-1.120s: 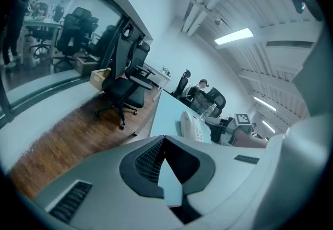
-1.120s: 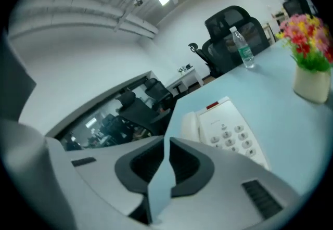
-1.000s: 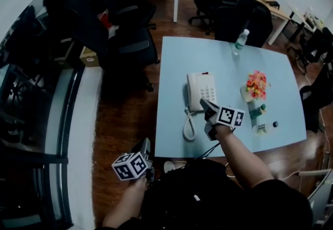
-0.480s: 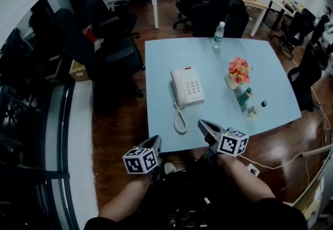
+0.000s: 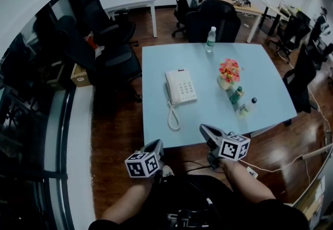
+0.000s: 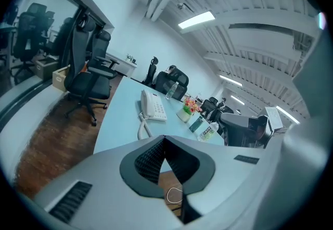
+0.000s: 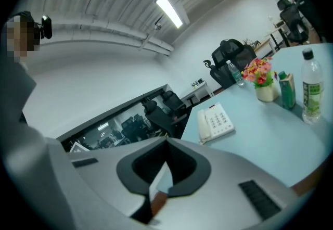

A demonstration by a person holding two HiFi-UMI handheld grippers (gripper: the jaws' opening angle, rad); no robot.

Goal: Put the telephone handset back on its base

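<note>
The left gripper [image 5: 155,145] is clenched, its jaws meeting tip to tip with nothing between them. It hangs just short of the table's [image 5: 156,135] near edge, over the wooden floor [image 5: 114,135]. The right gripper [image 5: 206,132] is clenched too and empty. It sits level with the left one and to its right, with its tips at that same edge.

Ahead of both, roughly between the lines they point along and well apart from either, the phone [image 5: 182,86] lies on the table. The handset [image 5: 169,88] rests on the base, along its left side. The cord [image 5: 171,117] loops back towards the left gripper.

Ahead and to the right of the right gripper stand the flowers [image 5: 228,72] and two small bottles [image 5: 244,106]. Farther off, at the table's far edge, stands a water bottle [image 5: 209,39].
</note>
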